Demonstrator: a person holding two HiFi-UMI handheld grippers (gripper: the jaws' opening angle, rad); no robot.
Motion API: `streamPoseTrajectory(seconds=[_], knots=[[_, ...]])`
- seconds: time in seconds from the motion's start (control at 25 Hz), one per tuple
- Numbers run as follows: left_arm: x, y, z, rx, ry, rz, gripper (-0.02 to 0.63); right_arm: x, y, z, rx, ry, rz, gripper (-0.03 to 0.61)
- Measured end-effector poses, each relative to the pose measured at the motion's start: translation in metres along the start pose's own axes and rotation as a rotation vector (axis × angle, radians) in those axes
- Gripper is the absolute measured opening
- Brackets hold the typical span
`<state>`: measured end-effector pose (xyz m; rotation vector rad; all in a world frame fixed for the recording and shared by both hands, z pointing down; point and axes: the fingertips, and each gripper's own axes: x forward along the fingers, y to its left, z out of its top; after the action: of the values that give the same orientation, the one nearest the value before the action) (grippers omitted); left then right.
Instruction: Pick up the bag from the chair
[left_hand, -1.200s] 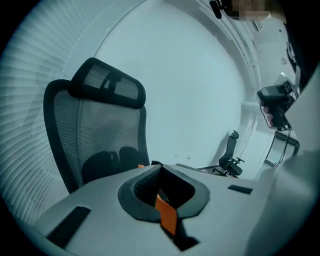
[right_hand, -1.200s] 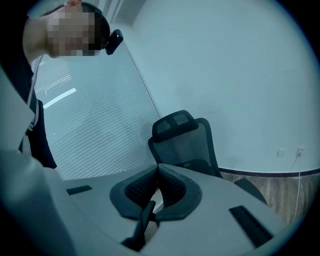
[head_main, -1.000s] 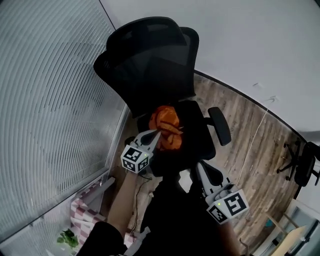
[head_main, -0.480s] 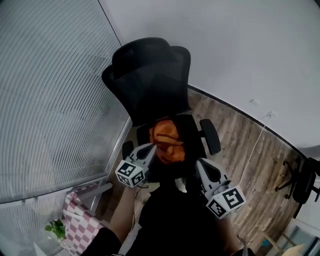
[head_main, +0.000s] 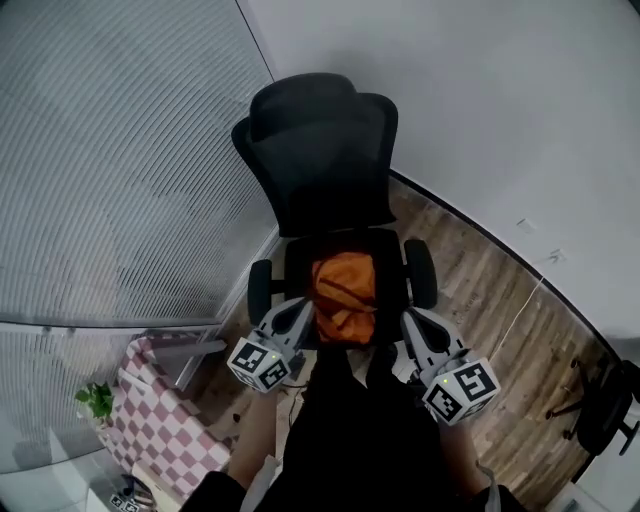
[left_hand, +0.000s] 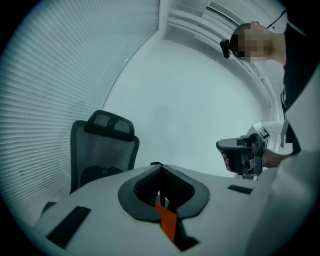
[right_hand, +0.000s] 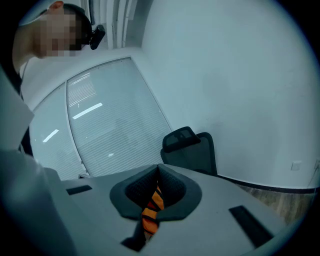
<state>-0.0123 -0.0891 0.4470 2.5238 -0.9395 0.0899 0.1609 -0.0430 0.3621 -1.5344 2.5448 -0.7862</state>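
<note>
Shows a bag (head_main: 343, 296), orange and crumpled, slung between the left gripper (head_main: 298, 308) and the right gripper (head_main: 408, 320), over the front of the seat of a black chair (head_main: 322, 165). Impossible to tell from above whether clear of the seat or resting on it. Left fingers (left_hand: 145, 186) pressed together on a thin orange strip (left_hand: 167, 222) of the bag. Right fingers (right_hand: 140, 190) likewise shut tight on an orange-and-black strap (right_hand: 151, 207). Nothing else between either pair.

Handling, as judged: soft, limp fabric, probably light, given the sag and folds. Not fragile, and unlikely to slip against ribbed fingers. Best taken by the straps or gathered edges, one hold per side, to keep the mouth up and the body from swinging. Some risk of the thin strip sliding out if pulled sideways rather than upward.

Room for moving: armrests (head_main: 420, 272) just outside each gripper, backrest behind, the person's dark clothing close in front. Open space straight up and back toward the body. Blinds (head_main: 120, 180) near on the left, with a checked cloth (head_main: 165, 425) and a plant (head_main: 97, 400) low beside them. Plain wall (head_main: 500, 100) beyond the chair. Wood floor (head_main: 470, 250) open to the right.
</note>
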Motion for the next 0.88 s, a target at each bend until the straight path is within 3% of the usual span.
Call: streamPoseTrajectory(seconds=[0.32, 0.64, 0.88], knots=[[-0.054, -0.047, -0.010, -0.050, -0.054, 0.096, 0.034, -0.021, -0.002, -0.031, 0.014, 0.082, 0.102, 0.018], [-0.119, -0.087, -0.015, -0.027, -0.077, 0.076, 0.034, -0.041, 0.040, -0.047, -0.003, 0.079, 0.126, 0.018], [-0.181, -0.119, -0.024, -0.019, -0.106, 0.055, 0.034, -0.062, 0.099, -0.073, -0.020, 0.079, 0.131, 0.018]])
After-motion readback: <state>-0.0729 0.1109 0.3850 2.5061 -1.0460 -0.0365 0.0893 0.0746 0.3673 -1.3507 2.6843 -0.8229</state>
